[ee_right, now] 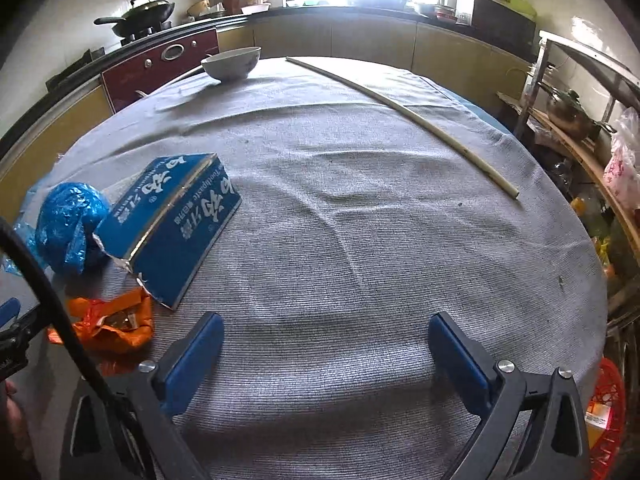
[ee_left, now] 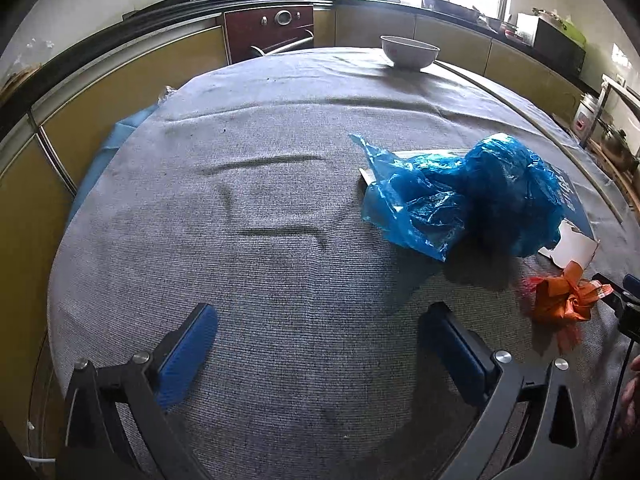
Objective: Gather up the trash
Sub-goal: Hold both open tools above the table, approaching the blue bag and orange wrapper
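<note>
Grey tablecloth (ee_left: 280, 240), both tools wide apart, empty

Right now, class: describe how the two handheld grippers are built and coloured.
Both the left gripper and the right gripper have black angular frames with silver bolt heads and two flat fingers faced with ribbed blue pads. A black cable curves past in the right wrist view.

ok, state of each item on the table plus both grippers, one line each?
left gripper: open, empty
right gripper: open, empty
blue plastic bag: crumpled, lying on the cloth
toothpaste box: torn open at the near end, lying flat
orange wrapper: crumpled, beside the box
bowl: upright at the far edge
stick: lying flat, untouched
</note>
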{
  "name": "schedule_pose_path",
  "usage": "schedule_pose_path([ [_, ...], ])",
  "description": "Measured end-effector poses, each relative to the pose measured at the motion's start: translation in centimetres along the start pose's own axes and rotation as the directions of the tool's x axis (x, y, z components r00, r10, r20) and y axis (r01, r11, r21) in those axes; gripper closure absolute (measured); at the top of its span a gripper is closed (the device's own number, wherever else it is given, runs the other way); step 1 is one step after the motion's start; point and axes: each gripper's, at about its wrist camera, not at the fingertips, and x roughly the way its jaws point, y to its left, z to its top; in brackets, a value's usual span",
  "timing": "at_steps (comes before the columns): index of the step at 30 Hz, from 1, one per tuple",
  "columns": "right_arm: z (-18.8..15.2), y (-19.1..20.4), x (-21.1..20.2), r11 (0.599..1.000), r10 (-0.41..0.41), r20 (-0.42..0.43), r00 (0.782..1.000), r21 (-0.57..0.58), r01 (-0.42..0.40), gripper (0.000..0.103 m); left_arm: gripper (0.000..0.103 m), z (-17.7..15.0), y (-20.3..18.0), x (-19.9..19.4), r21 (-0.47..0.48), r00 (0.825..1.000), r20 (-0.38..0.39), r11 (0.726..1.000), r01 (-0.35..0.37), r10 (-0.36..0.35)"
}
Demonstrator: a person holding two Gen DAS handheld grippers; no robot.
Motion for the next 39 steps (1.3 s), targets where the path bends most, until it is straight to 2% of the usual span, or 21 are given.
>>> schedule_pose_path([
  [39,-0.83,0.05,-0.61,1.000,-0.009,-0.002,1.000,0.005,0.009,0.000,0.000,0.03,0.08,0.07,-0.001,1.000,-0.001,1.000,0.002,-0.002],
])
